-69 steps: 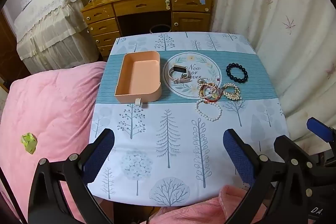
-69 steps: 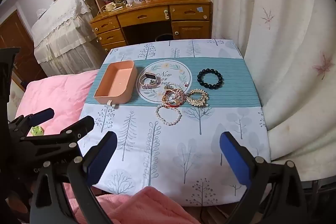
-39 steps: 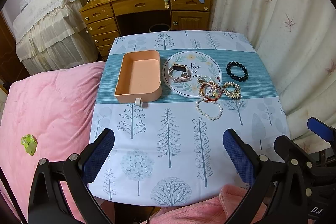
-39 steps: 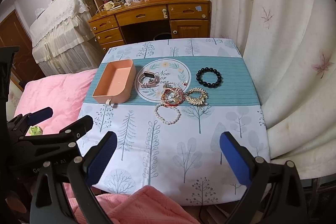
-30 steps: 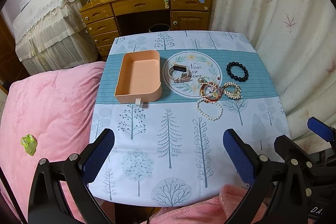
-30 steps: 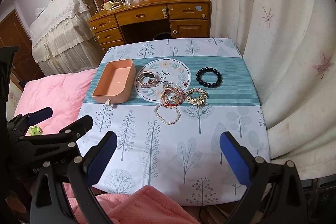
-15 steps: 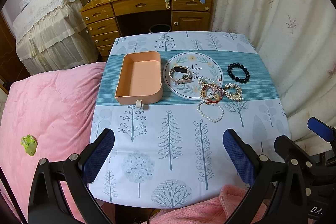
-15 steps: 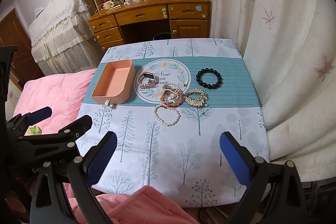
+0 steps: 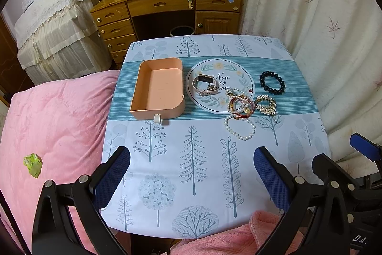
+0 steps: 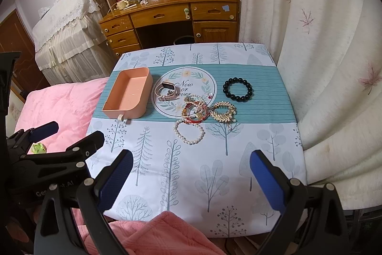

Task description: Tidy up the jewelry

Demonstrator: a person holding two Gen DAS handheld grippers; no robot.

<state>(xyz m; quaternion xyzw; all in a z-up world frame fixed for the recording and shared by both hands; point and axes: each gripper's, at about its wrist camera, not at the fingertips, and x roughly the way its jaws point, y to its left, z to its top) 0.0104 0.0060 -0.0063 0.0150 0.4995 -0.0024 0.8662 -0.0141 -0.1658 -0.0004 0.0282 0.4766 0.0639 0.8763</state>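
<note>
An empty peach tray point(image 9: 157, 90) point(image 10: 129, 94) sits on the left of the teal band of the table. Right of it lies a pink-strapped watch point(image 9: 204, 85) point(image 10: 166, 90). Further right are a tangle of red and gold bracelets point(image 9: 241, 104) point(image 10: 194, 110), a gold leaf bracelet point(image 9: 266, 104) point(image 10: 223, 111), a pearl bracelet point(image 9: 239, 126) point(image 10: 189, 132) and a black bead bracelet point(image 9: 272, 86) point(image 10: 238, 87). My left gripper point(image 9: 192, 177) and right gripper point(image 10: 191, 178) are both open and empty, held above the table's near edge.
The table point(image 9: 191, 183) has a tree-print cloth. A pink quilt point(image 9: 47, 126) lies to the left with a green scrap point(image 9: 33, 164). White curtains point(image 10: 322, 63) hang on the right. A wooden desk point(image 9: 167, 6) stands behind.
Both views have shifted only slightly; the jewelry and tray have not moved and both grippers have stayed open.
</note>
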